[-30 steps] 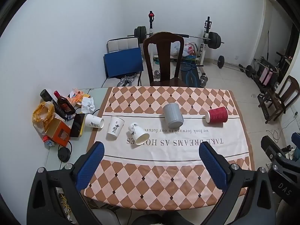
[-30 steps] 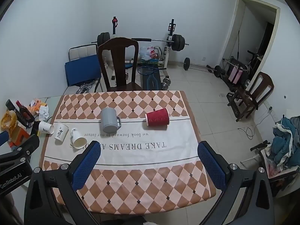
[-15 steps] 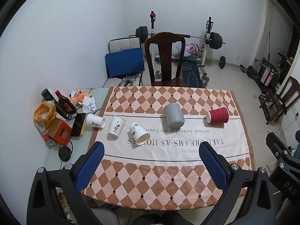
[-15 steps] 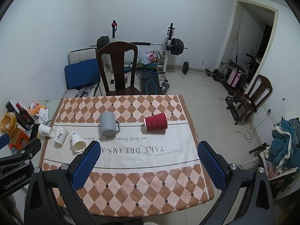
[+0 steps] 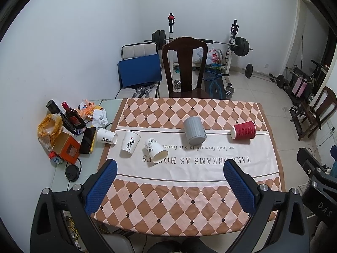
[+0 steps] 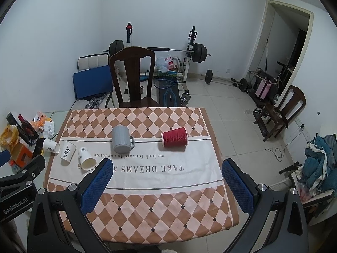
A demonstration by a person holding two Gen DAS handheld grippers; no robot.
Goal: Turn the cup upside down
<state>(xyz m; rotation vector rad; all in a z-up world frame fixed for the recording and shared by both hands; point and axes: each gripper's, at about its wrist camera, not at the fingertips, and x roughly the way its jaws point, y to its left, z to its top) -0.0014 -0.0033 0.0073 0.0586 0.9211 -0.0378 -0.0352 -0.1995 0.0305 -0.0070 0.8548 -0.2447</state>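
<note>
From the left wrist, the left gripper (image 5: 168, 181) hangs high above the near edge of the table (image 5: 181, 202), its jaws spread wide with nothing between them. Five cups sit in a row across the cloth. At about 11 o'clock from the gripper, the first white cup (image 5: 106, 137) lies on its side, the second (image 5: 130, 143) looks to stand mouth down, and the third (image 5: 155, 150) is tipped with its mouth toward us. At 12 the grey mug (image 5: 194, 130) seems mouth down. At 1 o'clock the red cup (image 5: 243, 130) lies on its side.

From the right wrist, the right gripper (image 6: 166, 179) is likewise wide open and empty. The red cup (image 6: 174, 139) lies at 12 and the grey mug (image 6: 122, 139) at 11, its handle showing.

I'd judge little done: no cup is being held, and three lie unflipped.
</note>
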